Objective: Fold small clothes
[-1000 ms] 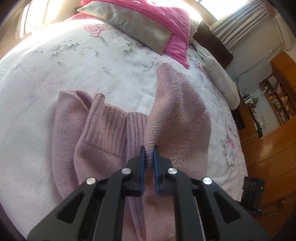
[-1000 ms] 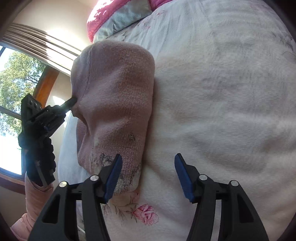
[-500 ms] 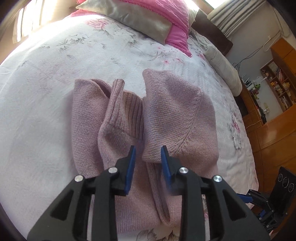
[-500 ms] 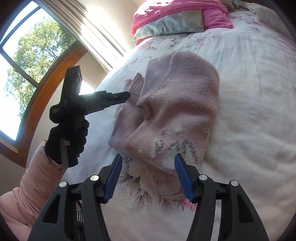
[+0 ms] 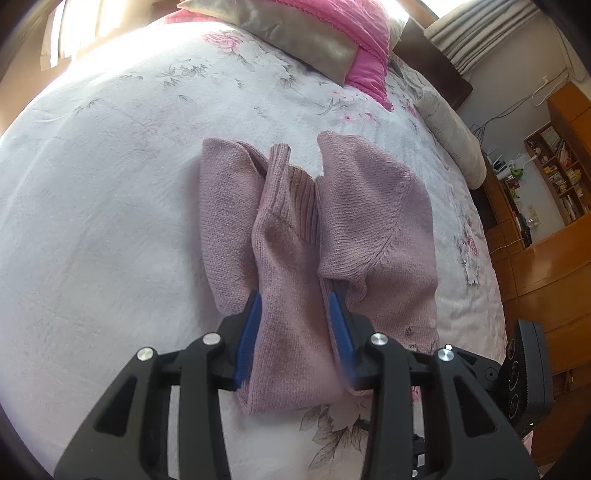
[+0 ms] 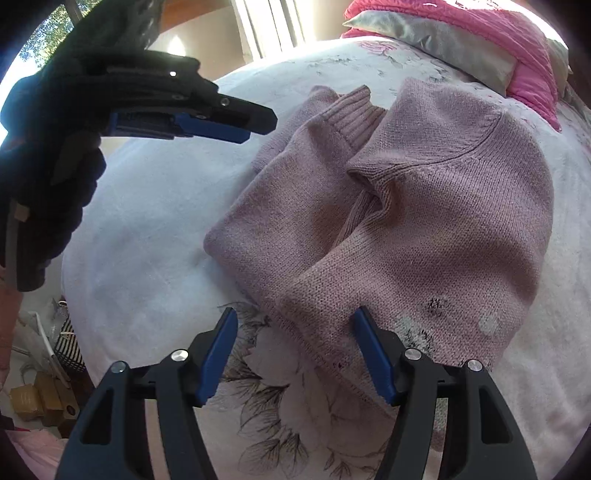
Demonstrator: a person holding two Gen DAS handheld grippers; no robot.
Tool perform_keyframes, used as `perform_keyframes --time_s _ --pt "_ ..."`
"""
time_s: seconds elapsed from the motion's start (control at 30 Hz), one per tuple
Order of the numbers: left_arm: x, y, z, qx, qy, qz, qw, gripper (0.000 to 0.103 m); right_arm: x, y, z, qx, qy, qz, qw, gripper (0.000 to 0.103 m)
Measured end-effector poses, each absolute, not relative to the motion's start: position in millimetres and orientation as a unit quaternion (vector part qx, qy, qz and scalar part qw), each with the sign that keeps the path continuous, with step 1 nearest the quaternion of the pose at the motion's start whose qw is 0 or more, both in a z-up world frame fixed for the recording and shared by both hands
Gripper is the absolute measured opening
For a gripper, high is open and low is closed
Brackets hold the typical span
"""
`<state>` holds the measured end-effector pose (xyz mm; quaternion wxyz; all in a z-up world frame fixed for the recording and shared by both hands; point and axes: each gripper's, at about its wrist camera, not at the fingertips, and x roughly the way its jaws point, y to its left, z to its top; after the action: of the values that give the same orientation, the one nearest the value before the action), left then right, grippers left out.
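A dusty-pink knit sweater (image 5: 332,221) lies folded on the white floral bedspread (image 5: 110,221), both sleeves laid inward over the body, ribbed cuffs pointing away from me. My left gripper (image 5: 295,314) is open just above the near end, its blue pads either side of the left sleeve without pinching it. In the right wrist view the sweater (image 6: 424,206) shows small dark and pale marks near its hem. My right gripper (image 6: 295,321) is open over the hem's near corner. The left gripper (image 6: 255,125), held by a black-gloved hand (image 6: 48,192), hovers above the bed to the left of the sweater.
A pink and grey pillow (image 5: 314,33) lies at the head of the bed. Wooden cabinets and shelves (image 5: 546,258) stand along the right. Left of the bed edge are a bright window and small boxes on the floor (image 6: 37,402).
My left gripper let go of the sweater fold, opened and drew back. The lifted fold now lies flat. My right gripper stayed open and swung back toward the sweater's hem.
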<state>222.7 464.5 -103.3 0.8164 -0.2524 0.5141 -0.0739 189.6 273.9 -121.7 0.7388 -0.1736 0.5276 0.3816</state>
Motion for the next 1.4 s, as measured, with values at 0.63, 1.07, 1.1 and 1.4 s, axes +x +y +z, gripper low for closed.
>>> perform_keyframes --time_s 0.63,1.07,1.1,1.4 --pt "262.9 435.8 -145.1 -0.448 0.485 -0.145 0.737 0.040 203.5 190.9 -63.1 -0.017 0.489 0.458 0.743 0.014" --pt "261.9 436.4 -142.6 -0.442 0.488 -0.101 0.746 0.056 207.7 170.9 -57.5 0.012 0.481 0.461 0.746 0.013" --pt "258.8 441.1 -146.7 -0.448 0.493 -0.096 0.740 0.056 206.1 171.6 -56.9 0.011 0.479 0.461 0.747 0.013" --pt "270.4 443.1 -193.6 -0.570 0.477 -0.136 0.655 0.060 202.1 171.7 -57.8 0.010 0.480 0.460 0.747 0.014"
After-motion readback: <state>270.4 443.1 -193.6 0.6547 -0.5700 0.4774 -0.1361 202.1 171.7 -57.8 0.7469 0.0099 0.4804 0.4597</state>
